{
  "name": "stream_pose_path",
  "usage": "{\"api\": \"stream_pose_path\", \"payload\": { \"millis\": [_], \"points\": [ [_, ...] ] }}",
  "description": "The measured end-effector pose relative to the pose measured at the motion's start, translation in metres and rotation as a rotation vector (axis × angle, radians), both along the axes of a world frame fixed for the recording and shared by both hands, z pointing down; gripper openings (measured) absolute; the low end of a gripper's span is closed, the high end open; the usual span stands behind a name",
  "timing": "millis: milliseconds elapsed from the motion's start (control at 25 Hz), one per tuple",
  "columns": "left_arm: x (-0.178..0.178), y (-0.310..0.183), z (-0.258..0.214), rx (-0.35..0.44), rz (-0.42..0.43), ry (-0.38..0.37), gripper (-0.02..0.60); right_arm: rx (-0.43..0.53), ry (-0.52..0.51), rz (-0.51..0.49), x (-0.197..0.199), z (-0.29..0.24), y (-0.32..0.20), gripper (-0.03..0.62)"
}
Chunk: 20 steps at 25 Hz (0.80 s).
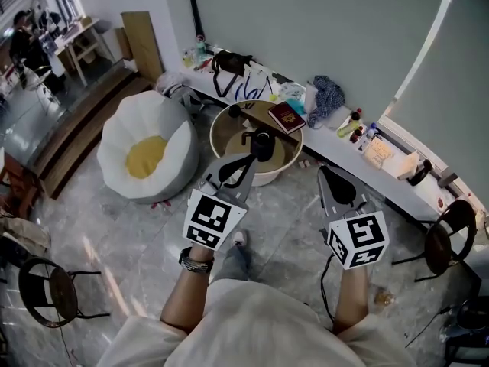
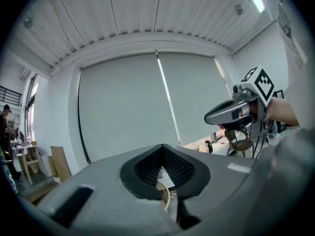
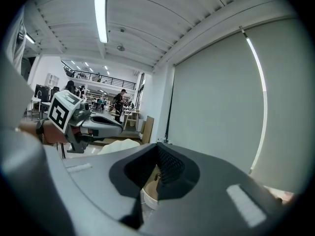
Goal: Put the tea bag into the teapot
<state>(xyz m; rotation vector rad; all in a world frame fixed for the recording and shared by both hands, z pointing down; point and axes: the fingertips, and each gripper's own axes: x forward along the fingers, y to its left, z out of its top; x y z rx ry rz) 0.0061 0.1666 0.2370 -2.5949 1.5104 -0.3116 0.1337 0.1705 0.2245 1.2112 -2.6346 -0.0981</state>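
Marble floor (image 1: pixel 153 235), grey-veined, seen from above; grey roller blinds (image 2: pixel 147 102) cover the wall behind. Person stands and holds both tools out level, side by side, well apart.

Left hand-held gripper (image 1: pixel 248 160): jaws closed tip to tip, nothing between the pads. Its own view shows only the empty diamond-shaped pocket behind the tips (image 2: pixel 161 146). Its tip overlaps the near rim of the round tabletop (image 1: pixel 221 125) in the head view; height above it cannot be told.

Right hand-held gripper (image 1: pixel 323 171): jaws likewise closed on nothing, pocket empty (image 3: pixel 157 145). It is over the floor, to the right of the round tabletop.

Round tabletop: tan top, white rim. On it:
- dark vessel (image 1: pixel 261 141), near the middle, just beyond the left tip. Presumably the teapot, too small to confirm.
- red book (image 1: pixel 287 117), at the far right edge.

Tea bag: cannot be made out in any view.

Surroundings:
- white beanbag (image 1: pixel 126 140) with a yellow centre, left of the round tabletop.
- long white tabletop (image 1: pixel 397 189) along the wall, cluttered, with a blue cloth (image 1: pixel 328 98) on it.
- dark chair (image 1: pixel 53 289) at lower left.
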Motion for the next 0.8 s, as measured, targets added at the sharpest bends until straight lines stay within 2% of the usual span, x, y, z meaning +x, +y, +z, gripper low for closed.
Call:
{"api": "stream_pose_path", "payload": {
  "millis": [440, 800],
  "points": [
    [0.007, 0.005, 0.004, -0.006, -0.012, 0.004, 0.006, -0.003, 0.009, -0.007, 0.009, 0.005, 0.004, 0.005],
    [0.012, -0.017, 0.010, -0.013, -0.008, 0.003, 0.006, -0.019, 0.007, -0.005, 0.014, 0.015, -0.017, 0.005]
  ]
}}
